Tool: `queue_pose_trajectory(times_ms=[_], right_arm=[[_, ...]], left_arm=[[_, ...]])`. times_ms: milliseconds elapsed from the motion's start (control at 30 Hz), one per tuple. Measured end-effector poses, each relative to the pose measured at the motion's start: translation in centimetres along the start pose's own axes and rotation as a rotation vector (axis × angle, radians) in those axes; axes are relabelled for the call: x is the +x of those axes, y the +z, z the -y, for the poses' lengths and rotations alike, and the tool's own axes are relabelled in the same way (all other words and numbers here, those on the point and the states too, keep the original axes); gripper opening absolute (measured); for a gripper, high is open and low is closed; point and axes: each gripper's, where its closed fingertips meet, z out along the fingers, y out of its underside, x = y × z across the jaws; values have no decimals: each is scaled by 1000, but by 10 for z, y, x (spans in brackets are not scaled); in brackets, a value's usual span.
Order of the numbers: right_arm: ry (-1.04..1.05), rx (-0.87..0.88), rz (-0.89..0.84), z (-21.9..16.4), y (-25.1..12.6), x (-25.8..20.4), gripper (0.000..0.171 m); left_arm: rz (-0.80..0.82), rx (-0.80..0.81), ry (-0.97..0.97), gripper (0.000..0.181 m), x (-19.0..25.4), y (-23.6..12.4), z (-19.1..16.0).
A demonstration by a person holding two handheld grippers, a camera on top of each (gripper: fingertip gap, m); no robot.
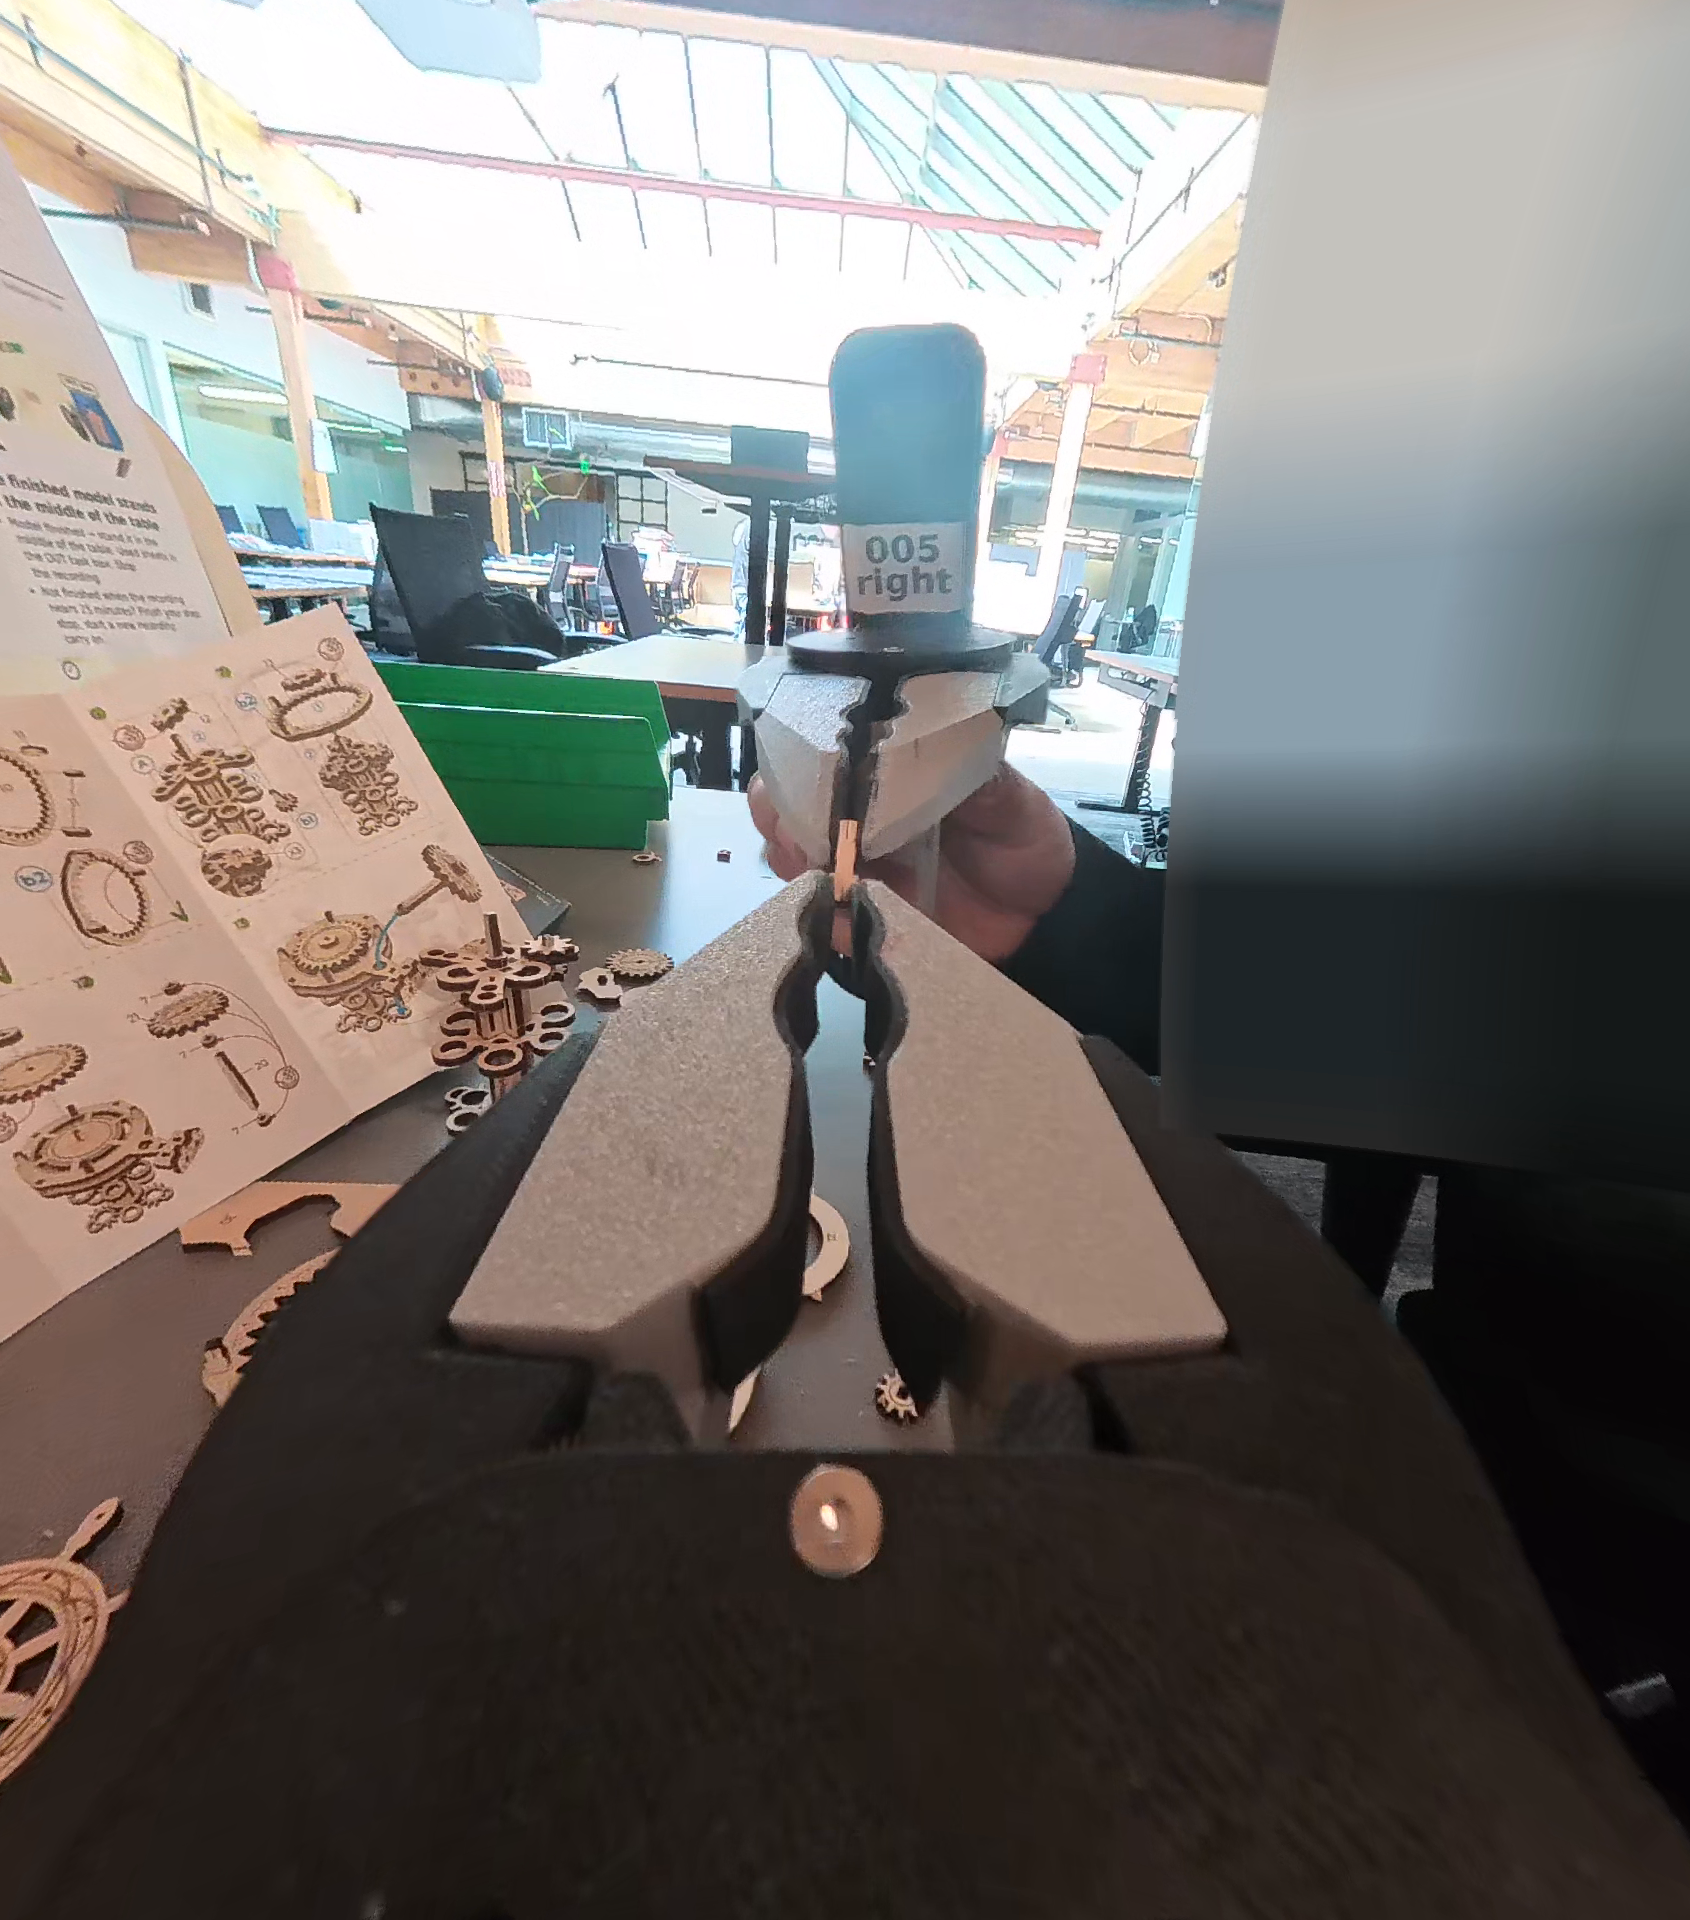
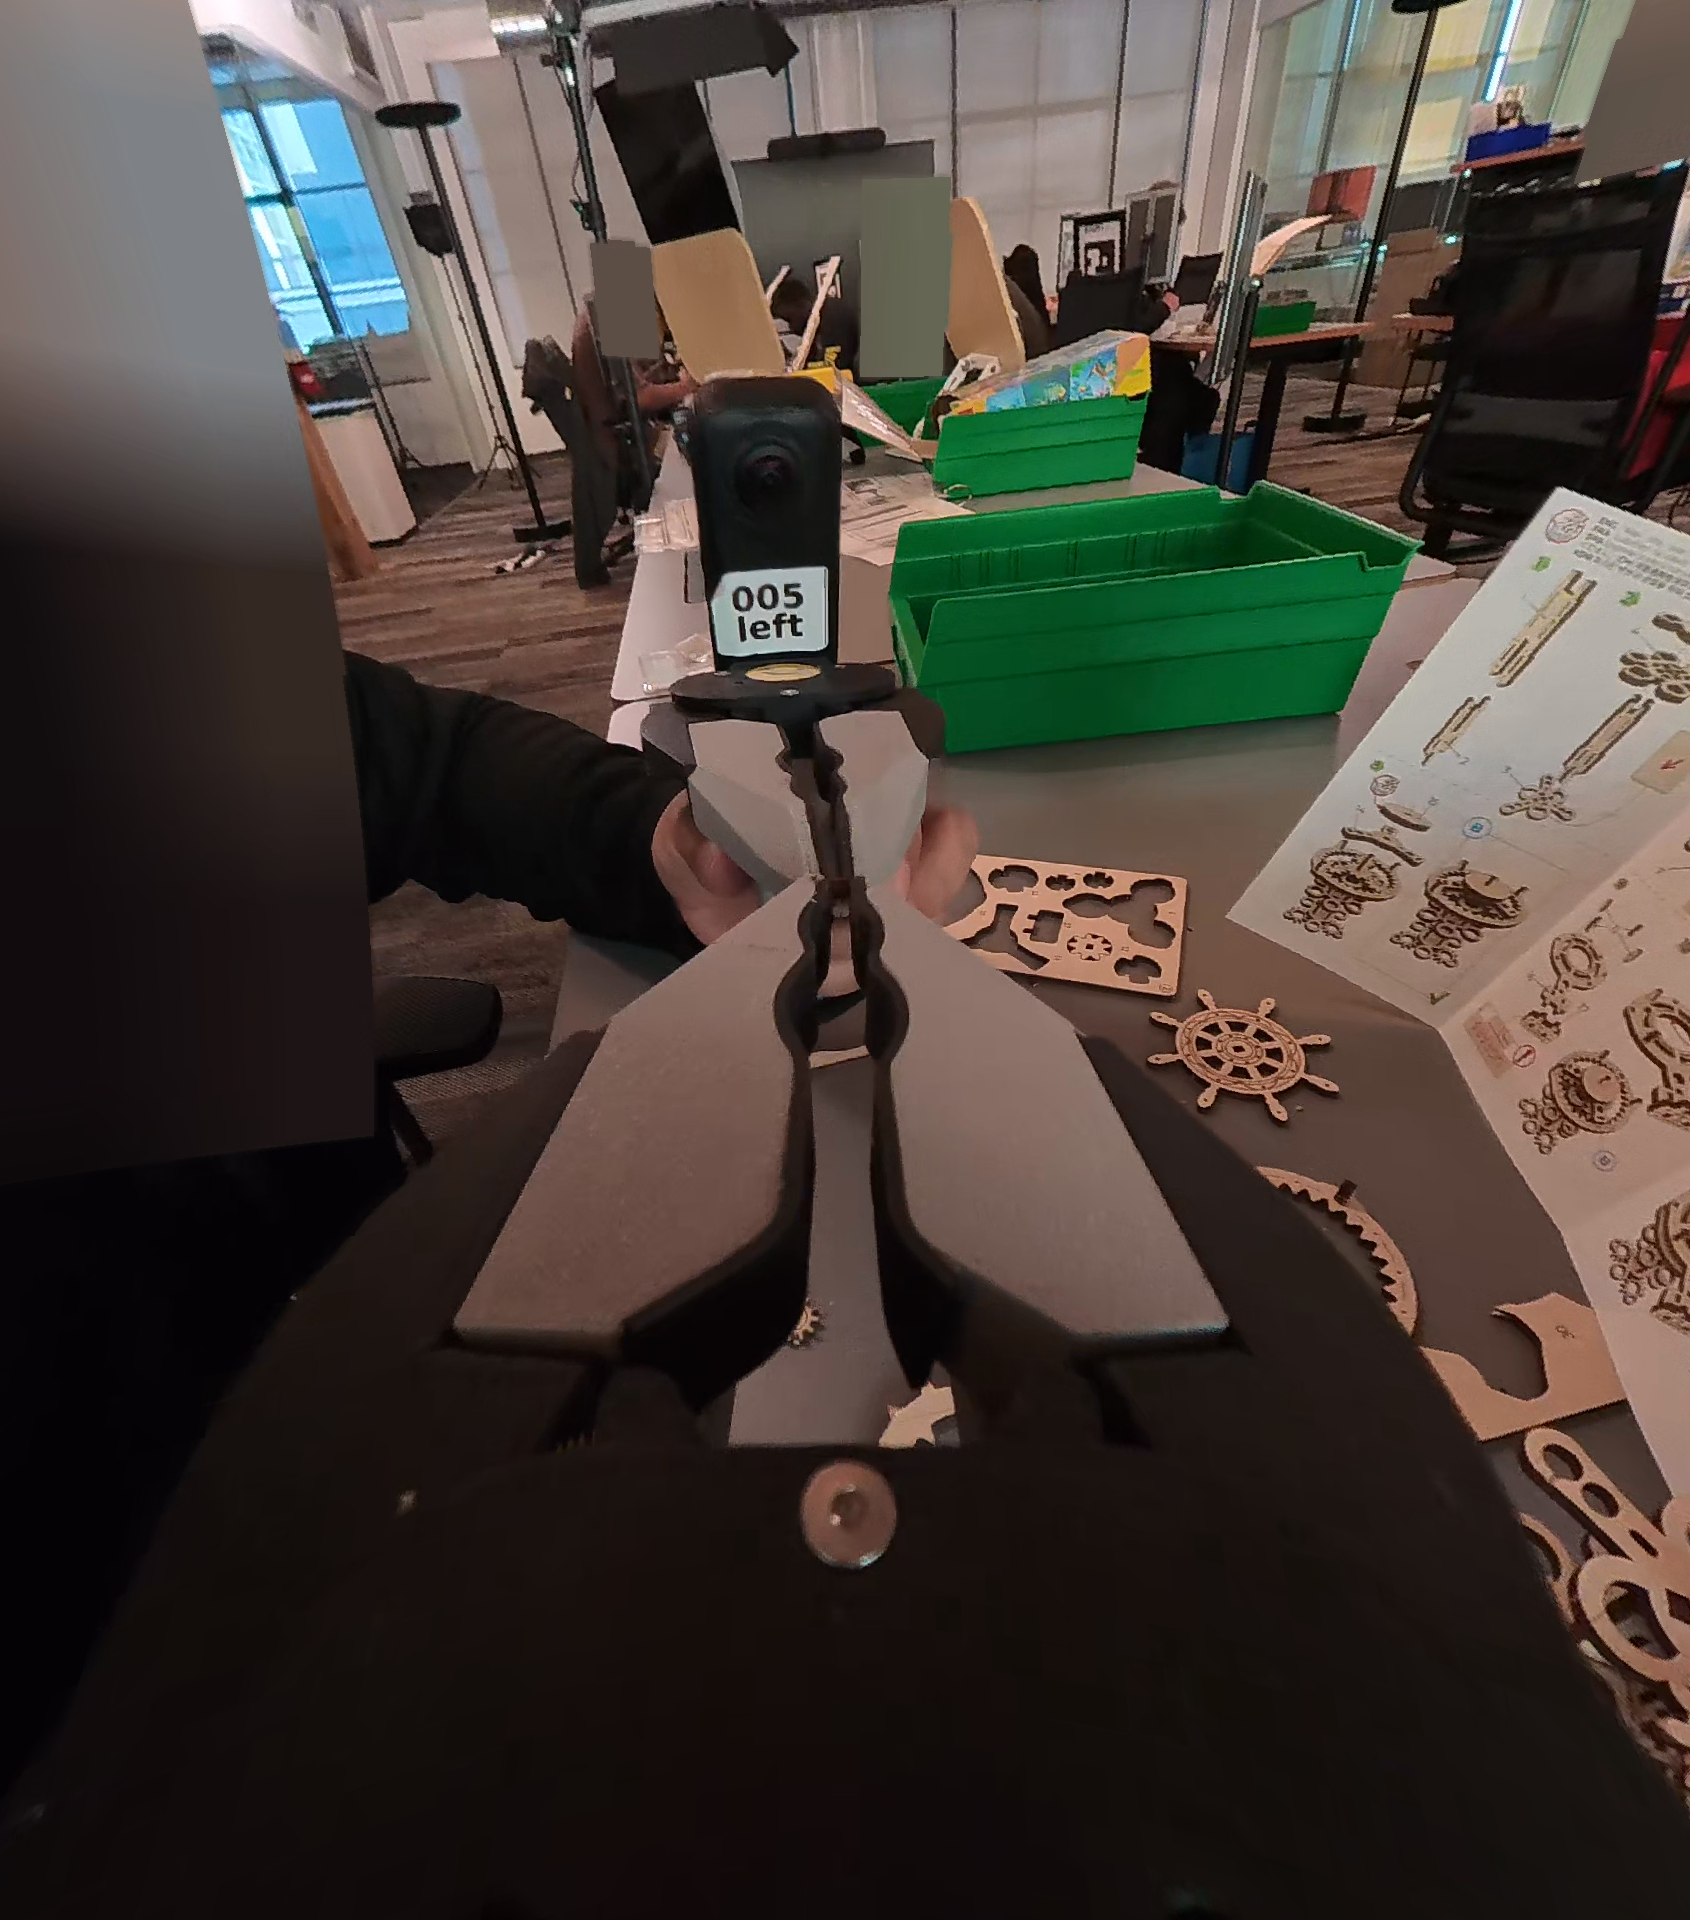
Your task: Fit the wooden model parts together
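Note:
My two grippers meet tip to tip above the table. In the left wrist view my left gripper (image 1: 841, 920) is shut, and the right gripper (image 1: 849, 831) faces it, also shut. A small light wooden pin (image 1: 846, 857) runs between both pairs of tips. In the right wrist view my right gripper (image 2: 836, 906) is shut against the tips of the left gripper (image 2: 825, 831); the pin there is dark and mostly hidden. A partly built wooden model (image 1: 498, 1003) stands on the table, and it also shows in the right wrist view (image 2: 1672, 1652).
A wooden ship's wheel (image 2: 1241, 1051), a toothed ring (image 2: 1366, 1242), a punched parts sheet (image 2: 1080, 925) and small gears (image 1: 638, 963) lie on the grey table (image 2: 1080, 790). The instruction sheet (image 1: 145, 935) leans at the side. Green bins (image 2: 1132, 613) stand behind. A hand holds each gripper. Only a small space, under 4 cm, lies between the two pairs of fingers. The partly built wooden model (image 1: 498, 1003) is about equally far from each gripper, around 20 centimeters. It turns up in the right wrist view (image 2: 1629, 1592) as well.

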Motion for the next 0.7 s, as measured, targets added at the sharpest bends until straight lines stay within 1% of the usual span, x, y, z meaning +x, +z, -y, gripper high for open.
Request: queue_pose_trajectory(times_ms=[267, 333, 433, 500, 567, 700], right_arm=[[-21, -91, -68, -14, 1, 10, 0], [-30, -133, -87, -21, 2, 13, 0], [-38, -205, -108, -38, 4, 19, 0], [-17, -227, -95, -48, 6, 19, 0], [18, -253, -66, -61, 7, 17, 0], [49, -326, 4, -90, 10, 5, 0]], left_arm=[[29, -83, -62, 1, -9, 2, -15], [40, -126, -88, 0, -12, 3, -23], [37, -226, -177, 0, -17, 3, -41], [36, -302, -212, 9, -22, -2, -52], [64, -348, -234, 10, -33, -9, -56], [-8, -419, -328, 9, -30, -19, -62]])
